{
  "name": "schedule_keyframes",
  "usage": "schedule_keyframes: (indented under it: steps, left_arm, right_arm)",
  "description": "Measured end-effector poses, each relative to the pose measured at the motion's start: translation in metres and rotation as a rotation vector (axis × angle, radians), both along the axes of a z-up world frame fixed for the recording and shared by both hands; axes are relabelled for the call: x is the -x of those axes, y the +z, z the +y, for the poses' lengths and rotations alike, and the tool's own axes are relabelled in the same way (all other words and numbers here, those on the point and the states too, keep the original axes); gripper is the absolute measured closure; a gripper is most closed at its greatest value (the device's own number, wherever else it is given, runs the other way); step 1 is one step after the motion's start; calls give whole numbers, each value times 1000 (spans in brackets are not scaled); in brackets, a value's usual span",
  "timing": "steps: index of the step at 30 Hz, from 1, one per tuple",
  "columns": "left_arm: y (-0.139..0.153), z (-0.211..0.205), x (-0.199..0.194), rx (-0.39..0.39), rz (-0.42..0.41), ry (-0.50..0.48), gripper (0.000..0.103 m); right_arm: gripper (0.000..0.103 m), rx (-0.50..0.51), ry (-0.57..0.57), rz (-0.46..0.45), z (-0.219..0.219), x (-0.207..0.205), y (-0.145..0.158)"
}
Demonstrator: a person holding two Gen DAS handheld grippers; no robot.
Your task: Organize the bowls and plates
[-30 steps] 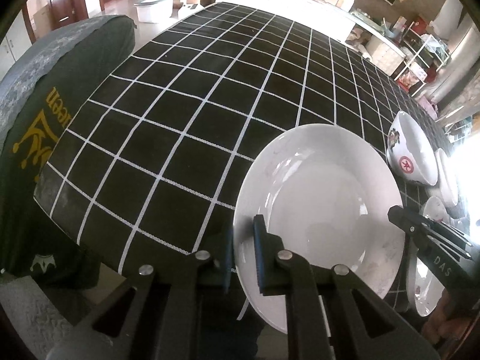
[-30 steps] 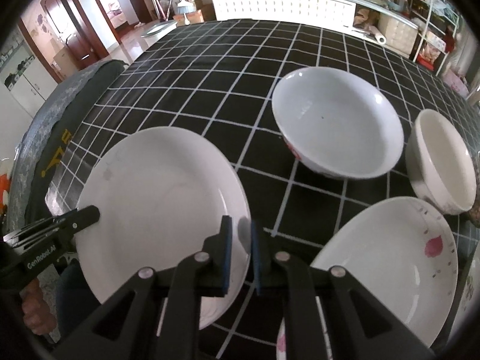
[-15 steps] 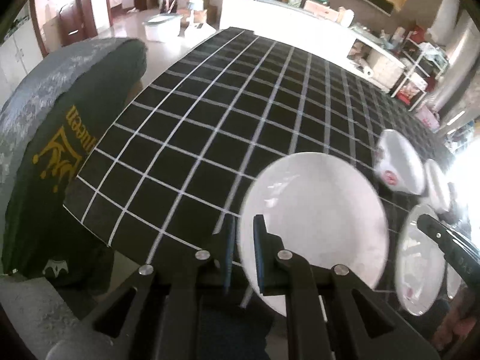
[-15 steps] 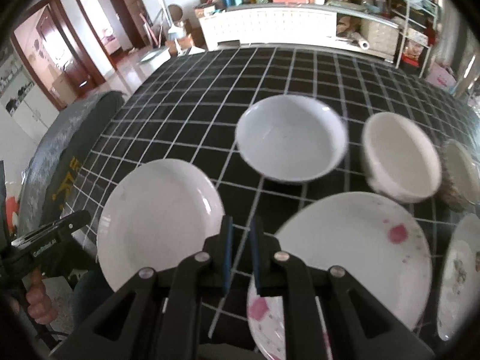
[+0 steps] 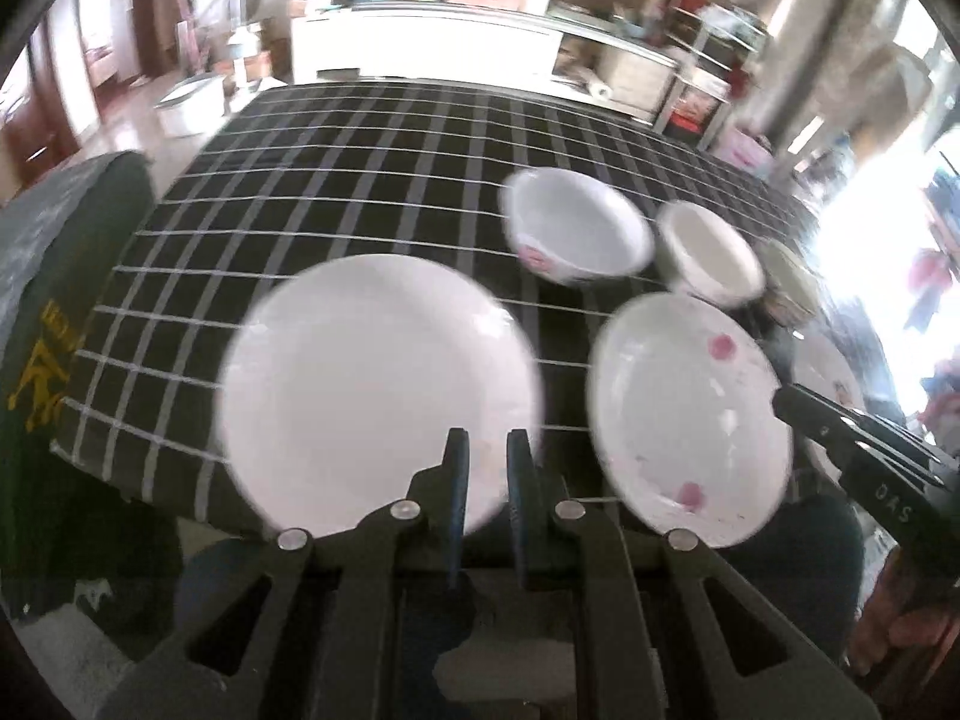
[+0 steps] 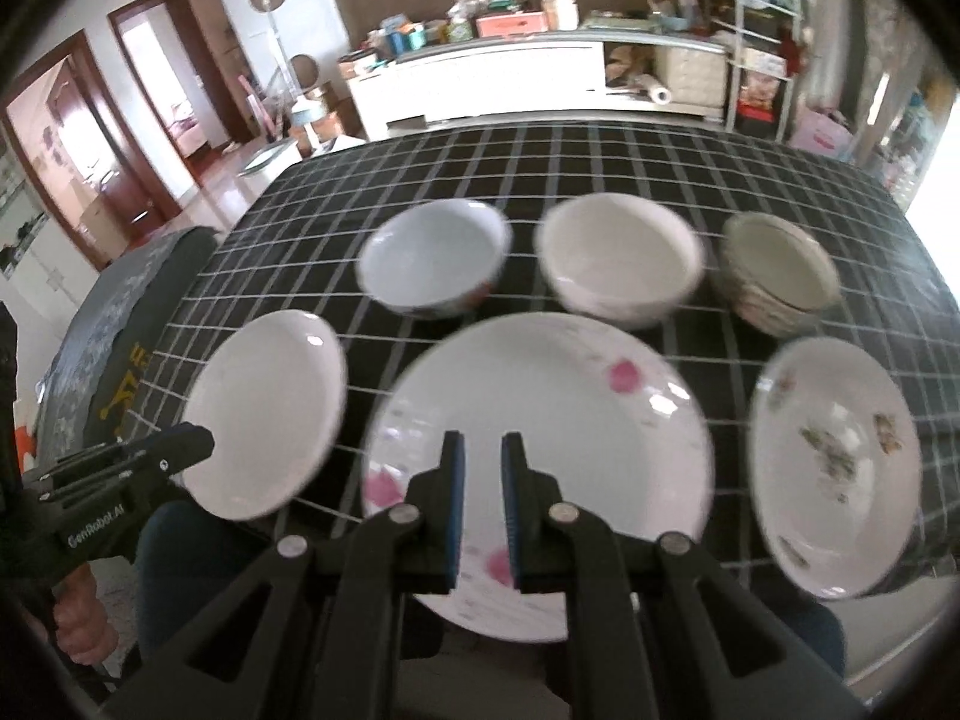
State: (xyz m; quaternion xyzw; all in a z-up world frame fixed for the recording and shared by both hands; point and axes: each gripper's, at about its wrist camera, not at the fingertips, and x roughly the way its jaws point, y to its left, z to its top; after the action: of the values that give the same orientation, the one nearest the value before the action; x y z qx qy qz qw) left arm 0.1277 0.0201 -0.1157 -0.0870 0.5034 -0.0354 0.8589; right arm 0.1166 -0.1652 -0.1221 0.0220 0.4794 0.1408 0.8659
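both claws (image 5: 483,450) (image 6: 480,450) closed, empty | pink-flowered plate (image 6: 540,468) overhangs table's (image 6: 600,168) near edge | a bump could tip it off

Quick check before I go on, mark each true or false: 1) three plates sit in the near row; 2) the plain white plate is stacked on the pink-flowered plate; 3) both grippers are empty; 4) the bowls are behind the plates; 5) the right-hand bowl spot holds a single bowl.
1) True: plain white plate, pink-flowered plate and a plate with small brownish motifs lie side by side.
2) False: it lies apart, to its left, on the checked tablecloth.
3) True: left gripper and right gripper hold nothing, jaws nearly shut.
4) True: the bluish bowl and cream bowl sit in the far row.
5) False: it looks like a stack of nested bowls.
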Motion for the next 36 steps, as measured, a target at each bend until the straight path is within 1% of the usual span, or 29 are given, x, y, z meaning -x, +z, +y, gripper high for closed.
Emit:
schedule_keyframes:
  steps: [2,6,11,15,17,23,27,33,36]
  left_arm:
    - [1,-17,-3,16,-9,-40,92]
    - [3,-43,-9,-3,-30,-95,92]
    - [-4,-61,-22,-19,-8,-134,92]
    - [-14,-65,-32,13,11,-147,92]
    - [-20,-64,-38,28,24,-139,92]
    - [-45,-63,-58,-12,74,-117,92]
    - [-57,-65,-65,-48,89,-117,92]
    - [-69,-65,-70,-35,107,-121,91]
    - [-71,-68,-70,-51,96,-136,92]
  right_arm:
    - [88,5,-27,3,-14,4,-1]
    - [88,4,-81,23,-39,4,-8]
    - [88,-8,-122,37,-65,0,-17]
    - [88,-15,-135,51,-74,-9,-26]
    - [88,-11,-139,58,-78,-12,-31]
    - [88,-3,-152,84,-85,-22,-46]
    - [88,-2,-153,108,-87,-29,-55]
    - [88,-8,-146,137,-87,-35,-66]
    - [88,0,-139,132,-85,-37,-68]
